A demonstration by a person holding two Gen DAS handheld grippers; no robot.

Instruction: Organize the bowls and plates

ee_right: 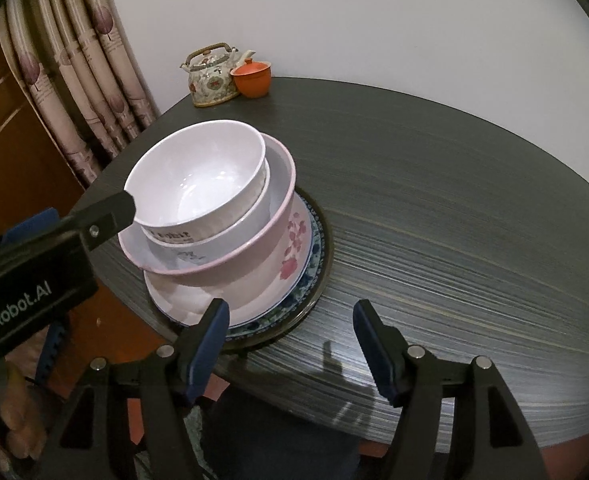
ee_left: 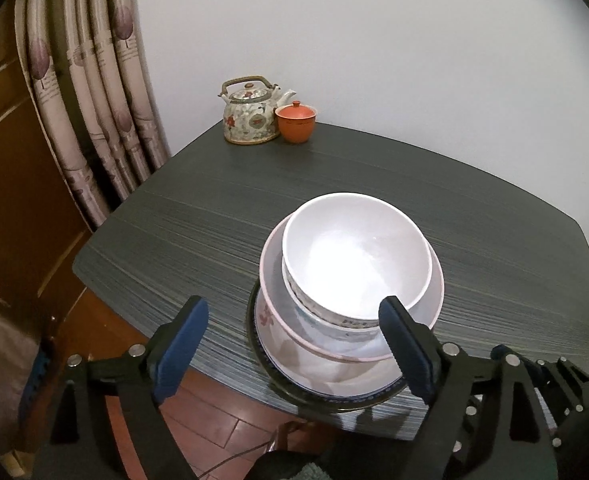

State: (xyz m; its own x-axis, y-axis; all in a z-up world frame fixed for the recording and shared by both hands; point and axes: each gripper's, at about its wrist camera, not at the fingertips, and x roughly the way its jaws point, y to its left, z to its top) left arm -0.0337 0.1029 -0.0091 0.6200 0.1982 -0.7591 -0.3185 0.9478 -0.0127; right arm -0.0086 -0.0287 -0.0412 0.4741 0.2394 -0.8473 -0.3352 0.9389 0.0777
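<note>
Left hand-held gripper (ee_left: 294, 344): jaws spread wide, empty, straddling the near side of the white bowl (ee_left: 356, 252). Right hand-held gripper (ee_right: 290, 348): open, empty, stack ahead-left. Bowl nested in pink-rimmed bowl (ee_right: 254, 248) on floral plates (ee_right: 294, 256); stacking seemingly complete on worktop (ee_right: 454, 208).

A dark streaked table (ee_right: 434, 208) carries a stack of plates and bowls (ee_right: 230, 240) near its front edge; beyond the stack stand a floral teapot (ee_right: 210, 78) and, touching it, an orange lidded cup (ee_right: 252, 78).
</note>
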